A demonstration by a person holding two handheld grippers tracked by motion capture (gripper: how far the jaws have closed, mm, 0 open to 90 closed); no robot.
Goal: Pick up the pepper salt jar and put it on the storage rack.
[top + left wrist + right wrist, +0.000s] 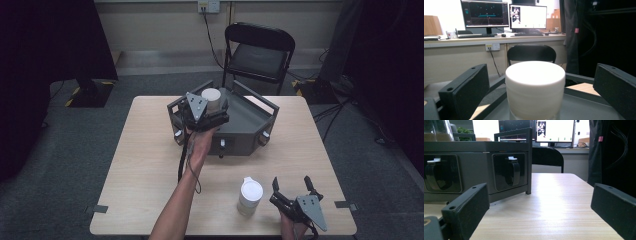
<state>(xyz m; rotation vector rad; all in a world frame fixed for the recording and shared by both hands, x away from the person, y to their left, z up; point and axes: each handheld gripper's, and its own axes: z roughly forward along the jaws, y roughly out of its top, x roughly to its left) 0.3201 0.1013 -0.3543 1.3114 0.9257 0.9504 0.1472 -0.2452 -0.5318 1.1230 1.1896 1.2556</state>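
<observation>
High view is showing your left gripper (pixel 212 111) standing released around the white jar (pixel 211 100) on the grey tray (pixel 250 122), jaws wide, pads off it. You are backing straight toward yourself, keeping clear of the tray's raised frame. Your right gripper (pixel 292 189) is resting open beside the second jar (pixel 250 196), with bare table (pixel 145 165) to your left.

Background stuff: a black folding chair (pixel 259 52) sits at the top centre behind the table (pixel 145 165), under a wall socket (pixel 208 6) with a cable hanging down. In the left gripper view, two monitors (pixel 506 14) and a keyboard (pixel 475 35) sit on a long desk (pixel 499 40) across the top.
</observation>
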